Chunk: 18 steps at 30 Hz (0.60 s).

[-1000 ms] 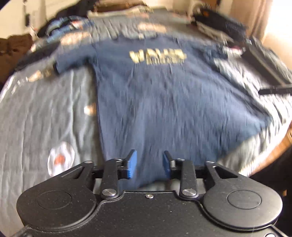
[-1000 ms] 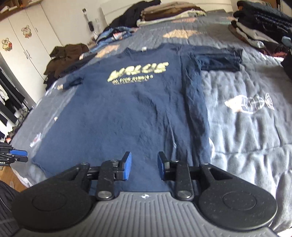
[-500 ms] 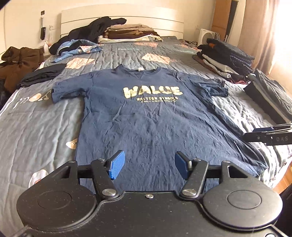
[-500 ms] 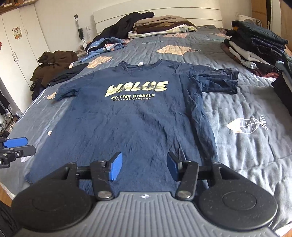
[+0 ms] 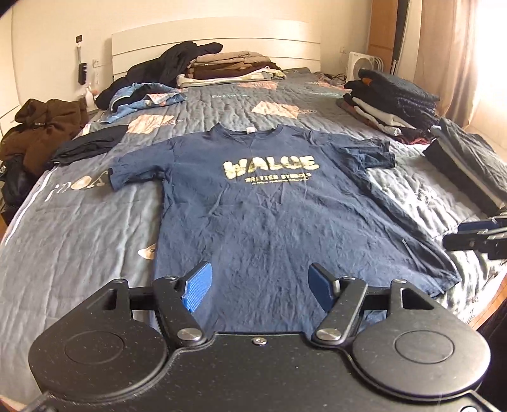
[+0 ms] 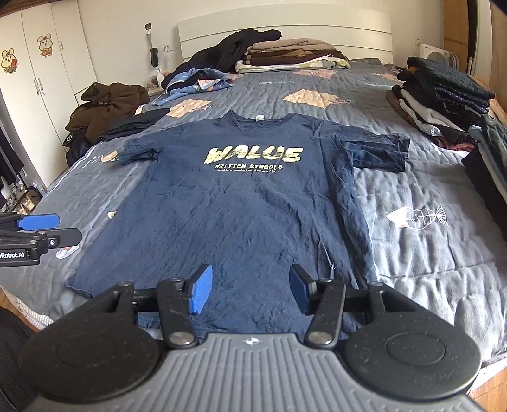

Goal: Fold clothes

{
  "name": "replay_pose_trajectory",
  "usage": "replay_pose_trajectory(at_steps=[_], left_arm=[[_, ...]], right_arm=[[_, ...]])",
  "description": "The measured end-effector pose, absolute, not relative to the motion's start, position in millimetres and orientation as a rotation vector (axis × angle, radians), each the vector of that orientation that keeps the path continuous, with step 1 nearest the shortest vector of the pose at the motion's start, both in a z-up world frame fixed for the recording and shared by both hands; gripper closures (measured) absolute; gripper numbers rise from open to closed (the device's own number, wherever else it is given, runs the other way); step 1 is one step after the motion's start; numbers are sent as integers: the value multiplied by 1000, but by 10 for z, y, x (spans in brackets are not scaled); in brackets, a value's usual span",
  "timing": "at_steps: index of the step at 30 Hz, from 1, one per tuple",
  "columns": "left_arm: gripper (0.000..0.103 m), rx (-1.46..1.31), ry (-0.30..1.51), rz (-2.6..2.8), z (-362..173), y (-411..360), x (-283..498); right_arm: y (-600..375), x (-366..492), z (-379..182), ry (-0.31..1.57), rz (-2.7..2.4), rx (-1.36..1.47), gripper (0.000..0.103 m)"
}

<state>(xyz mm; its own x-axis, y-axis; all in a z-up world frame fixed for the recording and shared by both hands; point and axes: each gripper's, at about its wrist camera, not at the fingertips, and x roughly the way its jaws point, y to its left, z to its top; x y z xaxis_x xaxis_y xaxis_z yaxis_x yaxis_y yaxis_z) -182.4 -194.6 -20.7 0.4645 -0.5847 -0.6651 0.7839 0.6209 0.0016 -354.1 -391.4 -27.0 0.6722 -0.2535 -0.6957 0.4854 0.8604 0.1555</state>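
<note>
on the grey quilted bed (image 6: 412,253), a navy t-shirt (image 6: 240,209) lies flat and face up, its collar toward the headboard and its hem at the near edge, the yellow print readable across the chest. both short sleeves are spread out to the sides, the one on the wearer's left a little crumpled. nothing of it is folded yet, so this looks like the start of the fold, with the shirt laid out and smoothed.

the left tool (image 5: 258,283) hovers over the hem with its fingers spread wide and nothing between them; the right tool (image 6: 250,293) hangs the same way over the hem, fingers apart and empty. neither touches the cloth, as far as one can tell.

the next move likely calls for each tool to drop to a hem corner or a side seam, pinch one layer cleanly, and bring a side panel with its sleeve inward.

around the shirt, a stack of folded clothes (image 6: 440,98) sits to the right, a second pile (image 6: 294,57) lies by the headboard (image 6: 285,25), a dark garment (image 5: 88,147) lies just beyond the left sleeve, and brown clothes (image 6: 107,107) are heaped off the bed's left side. none of it lies on the shirt, so the fold seems unobstructed.
</note>
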Motion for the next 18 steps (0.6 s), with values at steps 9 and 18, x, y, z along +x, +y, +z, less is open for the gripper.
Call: replay_pose_trajectory(at_steps=[9, 18], left_arm=[[34, 305, 687, -817, -126, -1806, -1771], [32, 322, 663, -795, -38, -1792, -1744]], right_arm=[[-3826, -3402, -112, 729, -427, 326, 50], [-3744, -3269, -27, 739, -429, 306, 49]])
